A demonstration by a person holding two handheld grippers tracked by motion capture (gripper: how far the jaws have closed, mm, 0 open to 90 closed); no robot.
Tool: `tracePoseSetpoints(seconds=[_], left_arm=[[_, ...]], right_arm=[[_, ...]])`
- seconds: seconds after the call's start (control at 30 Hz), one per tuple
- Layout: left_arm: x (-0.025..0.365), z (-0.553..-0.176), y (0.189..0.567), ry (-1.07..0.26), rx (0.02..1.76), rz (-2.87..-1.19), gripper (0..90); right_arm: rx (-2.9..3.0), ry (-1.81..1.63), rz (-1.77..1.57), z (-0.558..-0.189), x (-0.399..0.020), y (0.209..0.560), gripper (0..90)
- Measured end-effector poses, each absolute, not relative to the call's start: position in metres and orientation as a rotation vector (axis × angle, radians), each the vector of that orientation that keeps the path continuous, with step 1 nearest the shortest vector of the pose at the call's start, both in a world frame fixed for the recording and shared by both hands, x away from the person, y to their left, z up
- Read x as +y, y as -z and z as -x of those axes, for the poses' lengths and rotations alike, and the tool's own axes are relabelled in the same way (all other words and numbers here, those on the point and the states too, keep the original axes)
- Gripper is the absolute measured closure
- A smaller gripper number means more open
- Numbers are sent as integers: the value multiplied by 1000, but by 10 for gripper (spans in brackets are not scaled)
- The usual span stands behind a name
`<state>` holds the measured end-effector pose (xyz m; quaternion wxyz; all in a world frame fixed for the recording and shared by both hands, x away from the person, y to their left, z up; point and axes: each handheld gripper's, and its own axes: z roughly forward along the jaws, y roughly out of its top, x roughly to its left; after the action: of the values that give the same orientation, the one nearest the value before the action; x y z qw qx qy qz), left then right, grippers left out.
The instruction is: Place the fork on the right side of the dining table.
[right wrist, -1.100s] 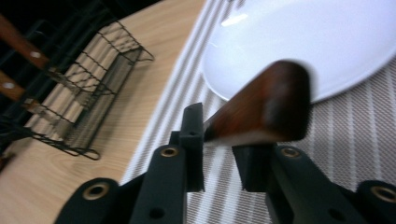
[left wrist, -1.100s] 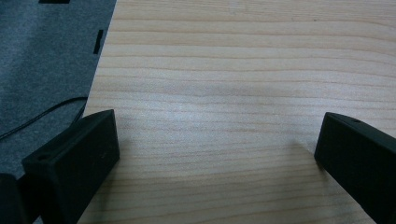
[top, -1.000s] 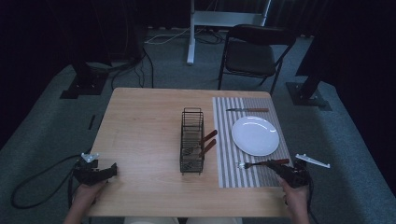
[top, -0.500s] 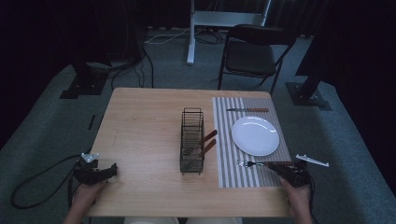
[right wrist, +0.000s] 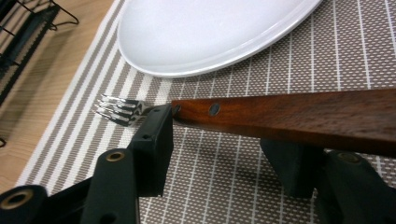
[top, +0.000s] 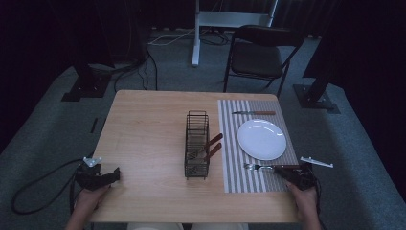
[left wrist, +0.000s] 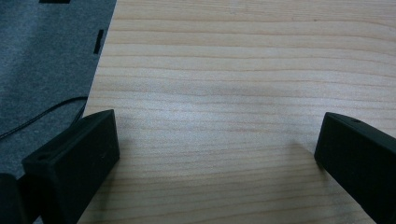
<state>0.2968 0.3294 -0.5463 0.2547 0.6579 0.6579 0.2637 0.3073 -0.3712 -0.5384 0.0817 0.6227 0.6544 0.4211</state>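
Lowered since the earlier frame, the right tool [right wrist: 219, 154] has just been opening around the wood-handled fork [right wrist: 280, 116] now lying on the striped placemat [right wrist: 233, 182] beside the white plate [right wrist: 205, 32]; next, withdraw clear without nudging it.

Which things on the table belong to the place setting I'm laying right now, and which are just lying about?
In the job:
- fork, lying between the opening jaws of the right gripper
- plate
- striped placemat
- knife beyond the plate
- wire caddy with two more wooden handles

Lying about:
- left gripper, open over bare table
- chair
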Motion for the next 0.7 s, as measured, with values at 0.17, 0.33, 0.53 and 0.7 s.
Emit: tracePoseSetpoints(seconds=[0.17,0.33,0.53,0.7], left_arm=[[329,-297,546,-716,1788,-1786,3],[329,-297,546,-716,1788,-1786,2],[329,-297,546,-716,1788,-1786,3],[329,-297,546,-716,1788,-1786,2]], right_arm=[[1963,-1209,-1861,-309,-371,541,427],[1965,-1193,-1843,-306,-369,541,392],[1959,-1173,-1799,-298,-359,542,287],[1938,-1100,-1729,-289,-346,545,139]])
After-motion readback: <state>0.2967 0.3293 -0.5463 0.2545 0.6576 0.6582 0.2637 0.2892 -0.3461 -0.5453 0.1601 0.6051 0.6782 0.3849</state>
